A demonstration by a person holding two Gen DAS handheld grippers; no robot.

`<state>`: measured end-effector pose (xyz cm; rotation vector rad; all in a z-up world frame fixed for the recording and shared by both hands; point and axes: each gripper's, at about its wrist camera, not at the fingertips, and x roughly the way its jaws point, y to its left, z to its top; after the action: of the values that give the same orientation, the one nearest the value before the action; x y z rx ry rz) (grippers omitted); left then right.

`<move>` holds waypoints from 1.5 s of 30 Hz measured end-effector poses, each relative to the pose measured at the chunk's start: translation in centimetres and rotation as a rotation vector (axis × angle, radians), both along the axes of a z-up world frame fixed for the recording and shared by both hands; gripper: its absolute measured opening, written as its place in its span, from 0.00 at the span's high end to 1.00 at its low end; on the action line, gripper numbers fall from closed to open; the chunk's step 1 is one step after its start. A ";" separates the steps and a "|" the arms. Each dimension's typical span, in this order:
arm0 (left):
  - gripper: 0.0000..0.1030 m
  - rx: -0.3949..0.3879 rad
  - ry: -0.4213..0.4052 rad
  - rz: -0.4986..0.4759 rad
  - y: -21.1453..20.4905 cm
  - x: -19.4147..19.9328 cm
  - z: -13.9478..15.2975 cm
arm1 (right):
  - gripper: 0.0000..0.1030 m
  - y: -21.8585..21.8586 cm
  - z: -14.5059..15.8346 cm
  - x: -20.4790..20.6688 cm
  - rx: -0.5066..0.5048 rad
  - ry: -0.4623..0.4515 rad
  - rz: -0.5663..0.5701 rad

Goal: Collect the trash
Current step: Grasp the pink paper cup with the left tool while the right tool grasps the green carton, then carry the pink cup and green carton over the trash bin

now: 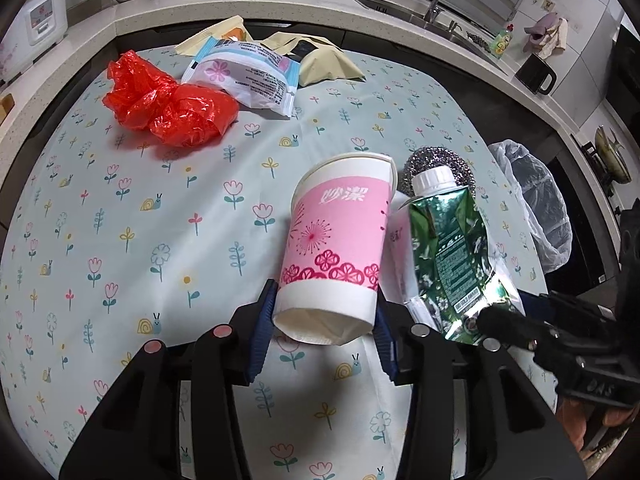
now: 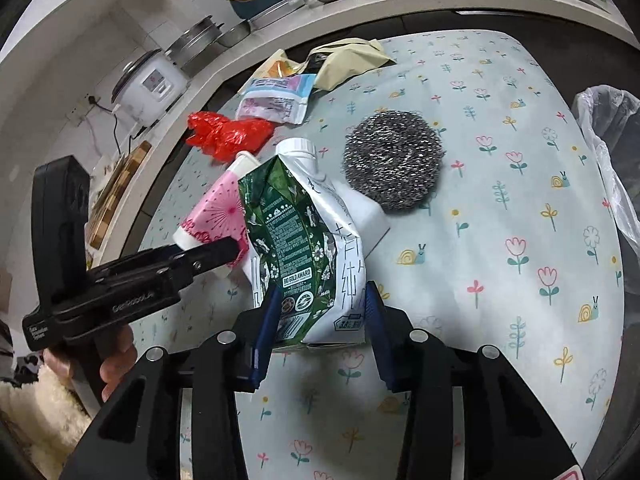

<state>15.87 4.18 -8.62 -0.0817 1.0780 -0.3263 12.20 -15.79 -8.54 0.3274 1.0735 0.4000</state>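
Blue pads of the left gripper (image 1: 324, 330) clamp the base of a pink cup (image 1: 338, 240), jaws part-closed. Only the right wrist view shows the right gripper (image 2: 320, 320) likewise pinching a crumpled green carton (image 2: 300, 240), with a scourer (image 2: 394, 158) beyond it and the bin bag (image 2: 608, 140) far right. Red bag (image 1: 168, 108) and wrappers (image 1: 248, 74) lie farther off, left, on the flowered cloth (image 1: 140, 220).

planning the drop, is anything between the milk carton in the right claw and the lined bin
Nothing visible blocks it. The milk carton is in the right claw; only bare tablecloth lies toward the bin; the steel scourer sits beyond.
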 end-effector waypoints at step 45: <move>0.62 -0.060 -0.164 -0.184 -10.2 -1.5 7.7 | 0.87 -12.8 9.6 -3.9 -0.176 -0.252 -0.503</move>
<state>14.34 -5.98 -0.93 -0.0083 0.9148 -0.5225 8.34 -28.60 1.06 0.3658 0.7397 -0.1017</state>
